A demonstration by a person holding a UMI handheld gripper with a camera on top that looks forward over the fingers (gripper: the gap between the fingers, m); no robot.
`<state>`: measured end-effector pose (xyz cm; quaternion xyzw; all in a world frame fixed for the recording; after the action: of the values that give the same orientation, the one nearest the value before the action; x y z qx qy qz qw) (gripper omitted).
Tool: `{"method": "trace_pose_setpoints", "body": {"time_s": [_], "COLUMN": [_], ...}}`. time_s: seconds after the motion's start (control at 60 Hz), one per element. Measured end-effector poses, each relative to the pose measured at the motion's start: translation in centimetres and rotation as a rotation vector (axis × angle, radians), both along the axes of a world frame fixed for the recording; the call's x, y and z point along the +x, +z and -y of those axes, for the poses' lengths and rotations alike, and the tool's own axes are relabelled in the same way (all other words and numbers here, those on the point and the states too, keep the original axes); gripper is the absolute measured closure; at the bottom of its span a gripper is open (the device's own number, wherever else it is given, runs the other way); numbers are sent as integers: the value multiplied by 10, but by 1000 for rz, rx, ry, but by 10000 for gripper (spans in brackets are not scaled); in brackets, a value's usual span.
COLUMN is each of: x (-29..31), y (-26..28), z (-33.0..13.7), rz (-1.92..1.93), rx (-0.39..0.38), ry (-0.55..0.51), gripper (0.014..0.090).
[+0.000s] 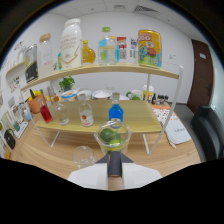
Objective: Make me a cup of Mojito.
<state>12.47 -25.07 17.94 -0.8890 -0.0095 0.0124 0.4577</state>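
A clear glass cup with green lime pieces inside sits right at the tips of my gripper. The two dark fingers are pressed together into one narrow column and pinch the cup's near wall. An empty clear glass stands on the wooden table just left of the fingers. Beyond the cup, on the lower shelf, stand a blue bottle, a clear labelled bottle, another clear bottle and a red bottle.
A two-level wooden shelf on white posts fills the space ahead. Its top carries a white bottle, a green-labelled bottle and a yellow can. A black chair stands at the right.
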Motion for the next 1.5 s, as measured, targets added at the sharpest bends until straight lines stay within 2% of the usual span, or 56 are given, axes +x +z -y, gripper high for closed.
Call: {"method": "trace_pose_setpoints", "body": {"time_s": [0.2, 0.4, 0.65, 0.867, 1.017, 1.317, 1.4, 1.5], "x": [-12, -1, -9, -41, -47, -39, -38, -36], "y": [-6, 18, 50, 47, 40, 32, 42, 64], "z": [2, -8, -20, -24, -24, -26, -25, -22], "rz": [184, 591, 1200, 1515, 1638, 1611, 1516, 1298], "rx": [15, 109, 240, 342, 329, 307, 315, 349], "ry": [21, 108, 363, 631, 738, 732, 678, 553], "gripper": [884, 884, 886, 886, 886, 885, 885, 885]}}
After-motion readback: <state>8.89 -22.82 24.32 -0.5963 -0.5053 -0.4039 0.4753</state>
